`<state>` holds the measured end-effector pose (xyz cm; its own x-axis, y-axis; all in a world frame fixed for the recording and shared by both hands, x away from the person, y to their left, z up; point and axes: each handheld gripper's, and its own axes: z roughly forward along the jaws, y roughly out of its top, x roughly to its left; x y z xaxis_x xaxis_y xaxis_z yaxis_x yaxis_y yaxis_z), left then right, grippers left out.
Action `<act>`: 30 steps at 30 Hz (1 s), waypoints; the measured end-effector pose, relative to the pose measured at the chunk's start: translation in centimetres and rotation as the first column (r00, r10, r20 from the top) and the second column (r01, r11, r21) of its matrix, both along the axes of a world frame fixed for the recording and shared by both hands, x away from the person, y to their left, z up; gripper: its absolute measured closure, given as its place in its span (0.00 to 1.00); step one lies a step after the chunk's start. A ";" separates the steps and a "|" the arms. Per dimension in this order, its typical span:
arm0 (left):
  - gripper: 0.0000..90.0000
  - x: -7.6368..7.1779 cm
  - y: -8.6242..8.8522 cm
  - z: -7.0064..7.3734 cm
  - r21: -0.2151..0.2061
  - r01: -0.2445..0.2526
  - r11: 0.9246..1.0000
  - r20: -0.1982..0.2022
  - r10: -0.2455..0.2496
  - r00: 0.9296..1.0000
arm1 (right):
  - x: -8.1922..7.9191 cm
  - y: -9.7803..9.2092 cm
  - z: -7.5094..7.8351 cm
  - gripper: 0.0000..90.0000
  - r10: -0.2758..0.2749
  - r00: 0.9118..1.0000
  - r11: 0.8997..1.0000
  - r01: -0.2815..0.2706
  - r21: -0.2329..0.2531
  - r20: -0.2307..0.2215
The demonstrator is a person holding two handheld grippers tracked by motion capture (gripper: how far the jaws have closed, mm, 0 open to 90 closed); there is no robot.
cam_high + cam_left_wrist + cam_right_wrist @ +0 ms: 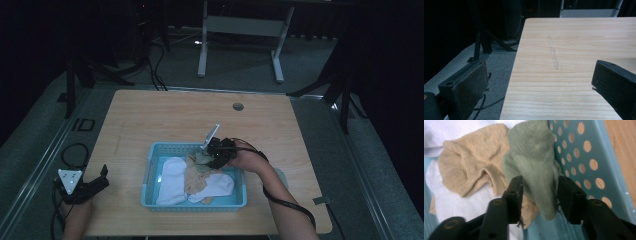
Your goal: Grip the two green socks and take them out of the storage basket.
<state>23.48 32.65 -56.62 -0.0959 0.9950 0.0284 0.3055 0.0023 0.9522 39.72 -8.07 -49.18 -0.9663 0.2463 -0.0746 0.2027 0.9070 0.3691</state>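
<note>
One green sock (534, 167) gripped, several socks left in the basket (150, 172).
High view: my right hand-held gripper (216, 154) works the basket's far right corner. Left view: left hand-held gripper (539, 82) wide apart, empty over the worktop (574, 45). Right view: jaws pinch the sock, not lifted yet.

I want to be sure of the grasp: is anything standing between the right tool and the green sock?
Nothing visible: the green sock sits directly between the right tool's jaws, beside the basket wall.
</note>
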 end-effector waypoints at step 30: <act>0.00 0.0 0.0 0.0 0.003 -0.004 1.000 -0.002 0.004 1.000 | -2.7 -1.4 5.2 0.95 0.105 0.994 0.989 -0.104 0.105 -0.010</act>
